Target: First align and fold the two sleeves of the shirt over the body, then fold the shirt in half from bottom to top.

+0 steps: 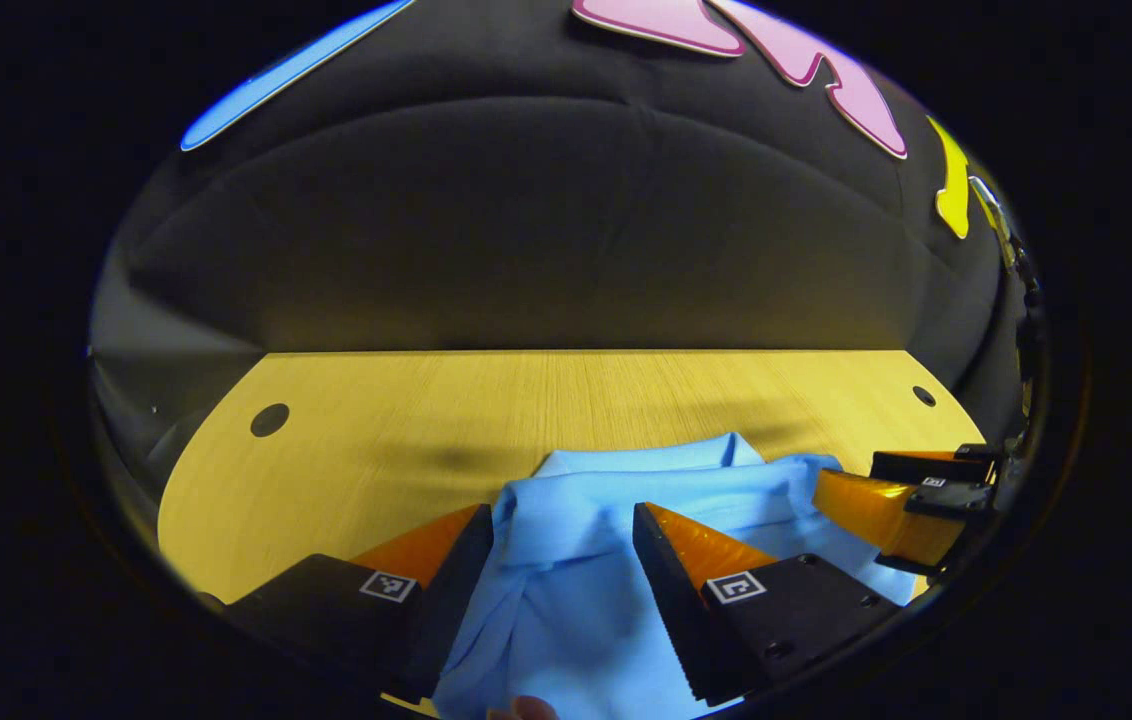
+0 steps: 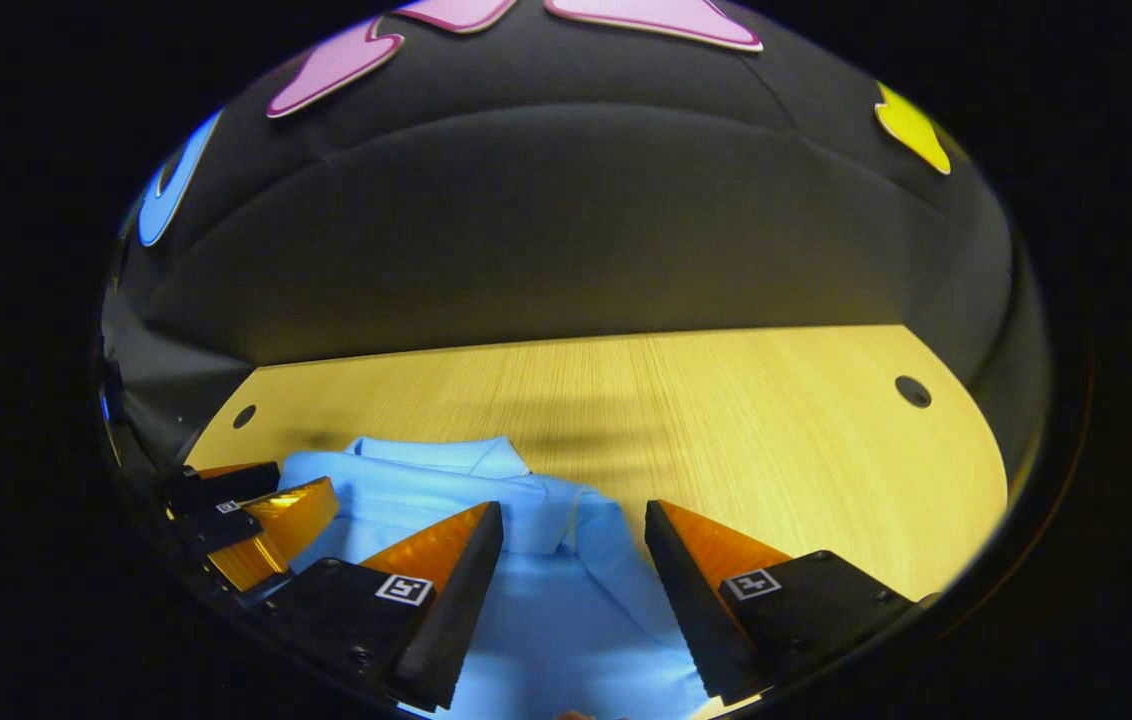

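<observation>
Fingers (image 1: 466, 560) on left gripper (image 1: 563, 580) are spread wide w/ light blue shirt (image 1: 576, 600) between them, not pinched. Right gripper (image 2: 574, 590) same deal, spread wide over shirt's right edge. Shirt's bunched on the wood worktop (image 1: 406, 420), near edge.

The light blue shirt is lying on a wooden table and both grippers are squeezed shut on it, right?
Not quite. The shirt does lie on the wooden table, but both grippers are open: the left gripper in the left gripper view, the right gripper in the right gripper view.
</observation>
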{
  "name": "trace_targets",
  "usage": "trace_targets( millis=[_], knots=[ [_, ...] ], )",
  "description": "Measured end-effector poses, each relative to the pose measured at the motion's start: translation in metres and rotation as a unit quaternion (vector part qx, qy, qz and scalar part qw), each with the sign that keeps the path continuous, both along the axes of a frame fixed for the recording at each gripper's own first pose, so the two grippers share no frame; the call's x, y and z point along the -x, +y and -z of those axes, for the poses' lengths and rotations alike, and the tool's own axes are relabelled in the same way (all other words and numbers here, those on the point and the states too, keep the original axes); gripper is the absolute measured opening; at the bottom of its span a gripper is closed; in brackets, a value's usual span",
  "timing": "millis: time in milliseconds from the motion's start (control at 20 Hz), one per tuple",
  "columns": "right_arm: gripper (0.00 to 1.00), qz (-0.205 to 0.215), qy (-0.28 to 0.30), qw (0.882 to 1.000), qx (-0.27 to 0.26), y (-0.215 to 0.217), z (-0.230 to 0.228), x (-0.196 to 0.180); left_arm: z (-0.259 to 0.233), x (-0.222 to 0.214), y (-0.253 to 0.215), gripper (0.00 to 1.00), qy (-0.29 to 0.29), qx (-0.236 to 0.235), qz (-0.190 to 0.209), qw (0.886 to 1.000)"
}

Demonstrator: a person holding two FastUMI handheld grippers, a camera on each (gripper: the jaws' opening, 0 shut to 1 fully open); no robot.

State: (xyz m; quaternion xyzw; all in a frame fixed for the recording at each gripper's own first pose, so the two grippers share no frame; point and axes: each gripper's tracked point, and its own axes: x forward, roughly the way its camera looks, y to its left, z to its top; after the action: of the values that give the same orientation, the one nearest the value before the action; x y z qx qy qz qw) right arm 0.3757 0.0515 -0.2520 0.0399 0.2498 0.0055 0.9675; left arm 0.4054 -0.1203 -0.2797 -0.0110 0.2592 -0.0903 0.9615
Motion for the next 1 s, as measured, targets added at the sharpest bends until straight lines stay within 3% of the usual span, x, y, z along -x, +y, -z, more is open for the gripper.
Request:
trace_targets(
  millis=[500,1000],
  knots=[
    [0.90,-0.019,-0.064,0.998,0.011,-0.001,-0.080,0.085,-0.078,0.094,0.020,0.90,-0.070,0.023,-0.007,0.997],
    [0.91,-0.026,-0.118,0.993,0.007,0.000,-0.160,0.208,-0.159,0.244,0.050,0.89,-0.127,0.033,-0.003,0.991]
  ],
)
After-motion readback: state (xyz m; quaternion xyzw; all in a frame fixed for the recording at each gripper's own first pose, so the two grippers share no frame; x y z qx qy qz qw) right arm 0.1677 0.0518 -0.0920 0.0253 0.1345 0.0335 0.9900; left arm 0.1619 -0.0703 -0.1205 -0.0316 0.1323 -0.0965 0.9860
